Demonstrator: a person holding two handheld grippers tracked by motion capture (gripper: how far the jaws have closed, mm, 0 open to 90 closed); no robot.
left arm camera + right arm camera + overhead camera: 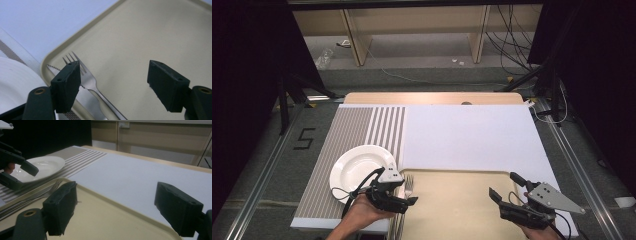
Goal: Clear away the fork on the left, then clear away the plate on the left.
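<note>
A silver fork and a serrated knife lie side by side along the left edge of a beige tray. My left gripper hovers just above them, open, with nothing between its jaws; the fork's tines poke out past its left pad. From above, the left gripper sits at the tray's left rim beside the fork. My right gripper is open and empty over the tray's right side. The right gripper view also has the fork.
A white plate rests on a striped placemat left of the tray. A white mat covers the table behind the tray. The table's front edge is close to both hands. Cables and tripod legs stand on the floor beyond.
</note>
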